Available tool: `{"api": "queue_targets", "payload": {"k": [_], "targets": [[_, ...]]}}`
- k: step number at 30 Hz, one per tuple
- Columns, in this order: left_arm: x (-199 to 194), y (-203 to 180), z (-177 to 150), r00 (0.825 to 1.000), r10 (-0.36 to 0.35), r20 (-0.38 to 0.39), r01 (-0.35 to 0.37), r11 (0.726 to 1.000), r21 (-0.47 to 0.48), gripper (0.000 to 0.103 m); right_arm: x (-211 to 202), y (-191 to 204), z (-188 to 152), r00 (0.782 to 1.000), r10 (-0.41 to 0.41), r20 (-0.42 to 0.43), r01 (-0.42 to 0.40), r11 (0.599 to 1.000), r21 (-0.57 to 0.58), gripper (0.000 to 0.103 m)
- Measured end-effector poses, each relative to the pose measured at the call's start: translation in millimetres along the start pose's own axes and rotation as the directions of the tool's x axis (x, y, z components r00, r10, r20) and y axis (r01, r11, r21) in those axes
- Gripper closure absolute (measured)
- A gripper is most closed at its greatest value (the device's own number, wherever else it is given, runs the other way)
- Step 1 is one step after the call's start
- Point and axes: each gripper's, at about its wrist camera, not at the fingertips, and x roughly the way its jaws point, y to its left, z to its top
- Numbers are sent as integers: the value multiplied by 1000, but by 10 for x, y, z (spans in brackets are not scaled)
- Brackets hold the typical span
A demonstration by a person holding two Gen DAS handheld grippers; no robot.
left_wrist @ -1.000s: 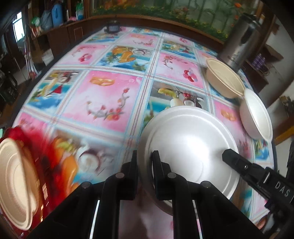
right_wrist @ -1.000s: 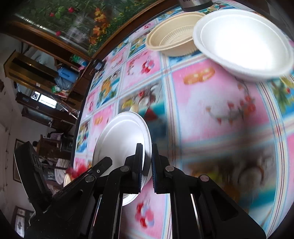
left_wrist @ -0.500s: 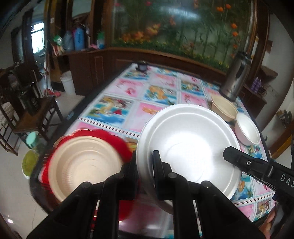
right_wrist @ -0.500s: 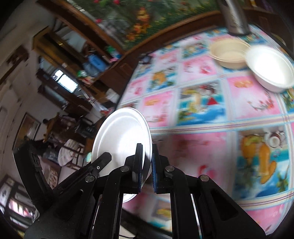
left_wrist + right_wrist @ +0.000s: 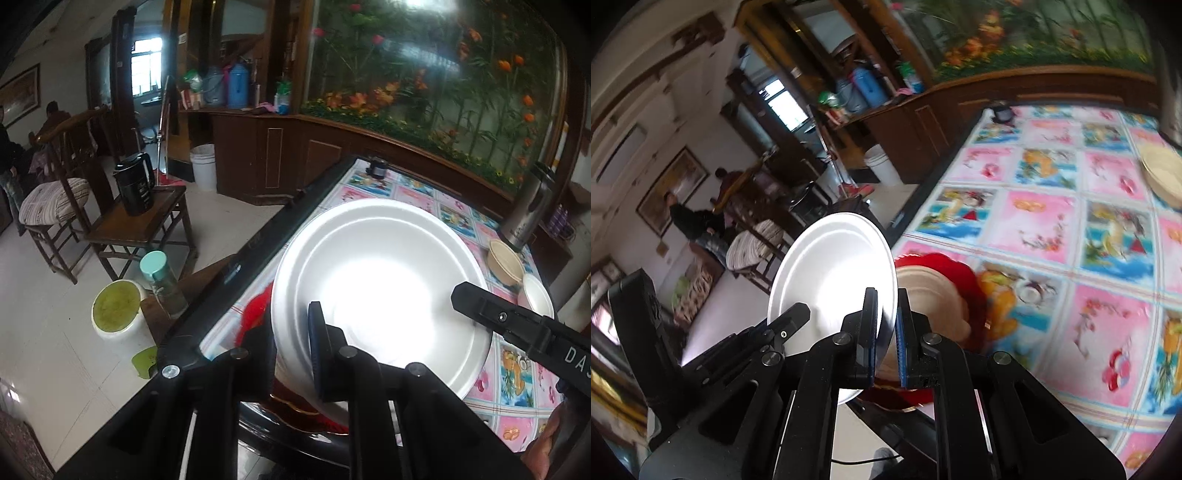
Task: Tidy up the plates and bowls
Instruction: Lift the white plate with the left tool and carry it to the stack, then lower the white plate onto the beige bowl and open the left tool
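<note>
A white foam plate point(image 5: 380, 288) hangs tilted above the table's near left corner, held from two sides. My left gripper point(image 5: 291, 343) is shut on its near rim. My right gripper point(image 5: 886, 325) is shut on the rim of the same white plate point(image 5: 831, 273), and its finger point(image 5: 517, 325) shows at the plate's right side in the left wrist view. Below the plate lies a beige plate point(image 5: 923, 291) on a red plate point(image 5: 945, 266); only a red edge point(image 5: 255, 314) shows from the left. A beige bowl point(image 5: 504, 264) and a white bowl point(image 5: 537, 299) stand far right.
The table wears a bright picture cloth point(image 5: 1041, 229) with a dark edge point(image 5: 236, 273). A steel flask point(image 5: 528, 210) stands behind the bowls. Off the table's left are a capped bottle point(image 5: 162, 280), a chair with a black kettle point(image 5: 135, 188), and people sitting far back.
Both grippers have carried the white plate up and leftward from the table's middle to above the beige and red plates at the corner. The right wrist has rolled.
</note>
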Motion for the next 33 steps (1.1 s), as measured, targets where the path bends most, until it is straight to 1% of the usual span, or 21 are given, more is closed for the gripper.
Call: {"api": "queue_targets", "payload": {"k": [4, 7, 8, 10, 13, 18, 23, 27, 29, 33], "targets": [[69, 50, 18, 1000, 21, -9, -21, 1000, 11, 89, 103, 59, -16, 1000, -11, -12, 11, 1000, -19, 94], [258, 36, -29, 998, 28, -61, -26, 999, 28, 89, 276, -59, -65, 998, -32, -52, 32, 999, 10, 94], [377, 26, -56, 996, 26, -91, -23, 999, 31, 89, 351, -115, -90, 997, -44, -69, 45, 999, 20, 94], [480, 90, -101, 992, 20, -127, -17, 1000, 26, 89, 466, -186, -127, 994, -63, -91, 66, 997, 32, 94], [690, 124, -158, 983, 13, -181, -10, 1000, 18, 88, 618, -276, -169, 989, -87, -119, 92, 995, 42, 94], [882, 116, -240, 970, 7, -244, -2, 1000, 21, 88, 824, -430, -224, 981, -112, -160, 122, 991, 58, 94], [905, 123, -271, 964, 7, -265, 1, 1000, 31, 88, 931, -494, -258, 976, -130, -177, 142, 988, 57, 94], [900, 114, -252, 965, 12, -263, -2, 999, 38, 85, 941, -512, -255, 976, -137, -172, 149, 987, 54, 94], [886, 112, -233, 967, 22, -254, -10, 999, 45, 85, 947, -528, -260, 976, -126, -179, 139, 988, 63, 94], [848, 146, -205, 968, 13, -251, -4, 999, 35, 85, 936, -536, -264, 975, -116, -189, 131, 989, 69, 94]]}}
